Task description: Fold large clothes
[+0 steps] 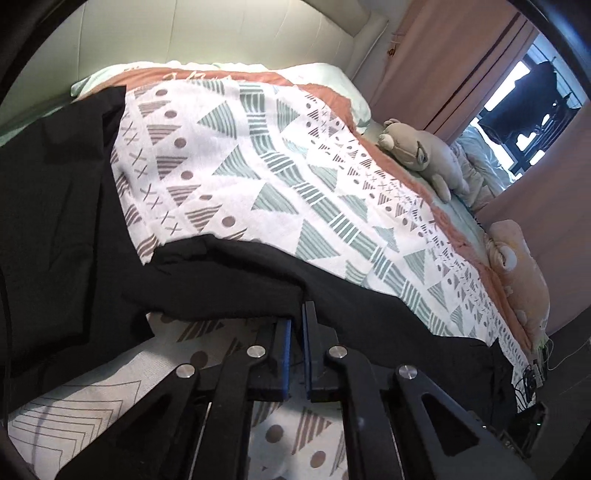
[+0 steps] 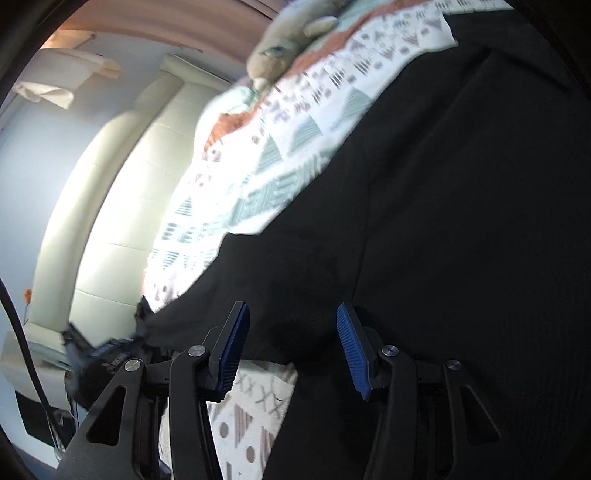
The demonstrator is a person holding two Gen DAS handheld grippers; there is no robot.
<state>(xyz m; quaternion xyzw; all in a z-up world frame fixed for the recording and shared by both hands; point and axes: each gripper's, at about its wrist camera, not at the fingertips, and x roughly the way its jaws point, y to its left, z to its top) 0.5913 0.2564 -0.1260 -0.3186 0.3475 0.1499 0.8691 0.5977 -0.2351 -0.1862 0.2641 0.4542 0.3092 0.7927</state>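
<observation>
Left wrist: left claw (image 1: 298,314) pinching matte black garment (image 1: 55,206), patterned woven blanket (image 1: 258,166).

Black garment (image 1: 59,192): matt woven cloth, smooth, softly creased. Bedspread (image 1: 258,155): textured woven cloth, matt, white with printed teal and brown shapes, terracotta border. Headboard (image 1: 240,33): cream padded panels, faint sheen, leather-like. Plush bear (image 1: 417,151): soft napped fabric. Left gripper (image 1: 297,325): matt black plastic arms, bright metal rivets, ribbed blue rubbery pads. Right gripper (image 2: 291,332): same finish.
</observation>
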